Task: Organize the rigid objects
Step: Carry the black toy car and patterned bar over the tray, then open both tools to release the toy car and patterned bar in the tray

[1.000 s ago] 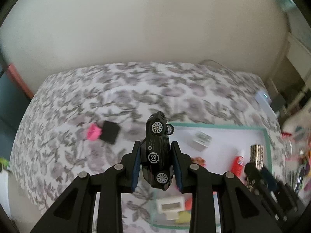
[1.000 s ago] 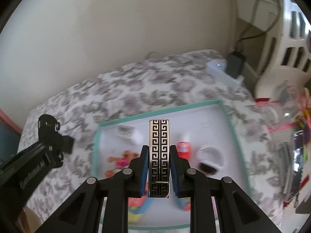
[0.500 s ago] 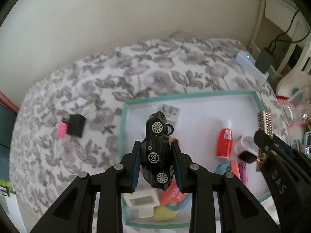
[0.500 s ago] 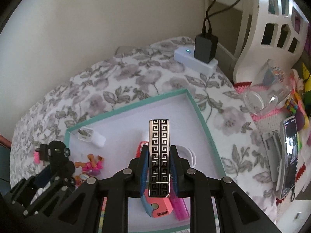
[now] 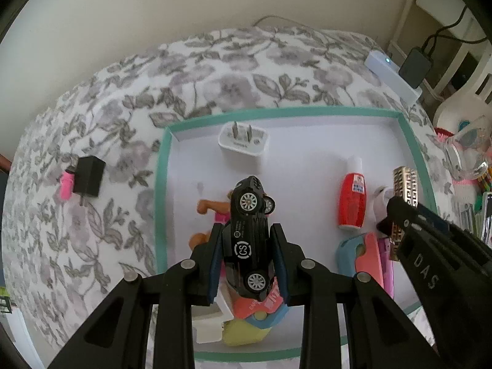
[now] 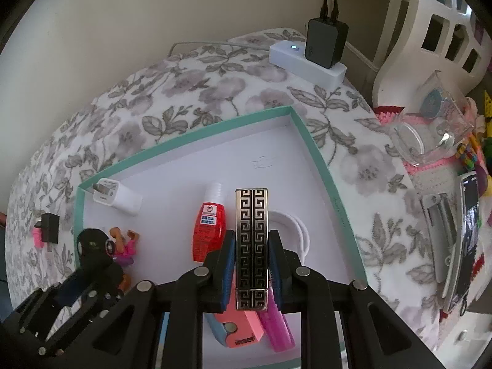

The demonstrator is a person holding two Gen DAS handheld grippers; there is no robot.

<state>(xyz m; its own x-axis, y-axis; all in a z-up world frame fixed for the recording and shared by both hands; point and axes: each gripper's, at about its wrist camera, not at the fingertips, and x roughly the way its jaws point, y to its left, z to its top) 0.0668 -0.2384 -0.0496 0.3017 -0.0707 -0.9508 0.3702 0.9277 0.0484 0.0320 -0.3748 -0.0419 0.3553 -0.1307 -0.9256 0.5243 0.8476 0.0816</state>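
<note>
Left claw [image 5: 247, 261] pinching a black toy car [image 5: 249, 240] by its sides, nose pointing away, wheels facing up. Held in the air above the near left part of the teal-edged tray [image 5: 161, 190], over a little pink doll [image 5: 212, 212]. Right claw [image 6: 251, 264] pinching a tall silver case [image 6: 251, 246] with a black maze pattern, standing upright between the blue pads, top end sticking out well past the fingertips. Also held above the tray, over its near right part.

Down in the tray: a white plug [image 5: 243, 144] near the far left corner, prongs pointing away. A red bottle [image 6: 209, 230] with a white cap lying just left of the silver case. A white ring shape [image 6: 292, 230] just right of the case, partly hidden. A pink eraser block [image 6: 243, 329] and a bright pink stick [image 6: 278, 329] lying under the right claw. A yellow and blue thing [image 5: 246, 329] under the left claw, hard to tell what.

Tray resting on a flowery bed cover [image 5: 92, 215]. Outside the tray, off to the left on the cover, a small black block [image 5: 89, 176] touching a pink thing [image 5: 65, 184]. Far right, a white power strip [image 6: 307, 61] with a black charger [image 6: 326, 43] plugged in.
</note>
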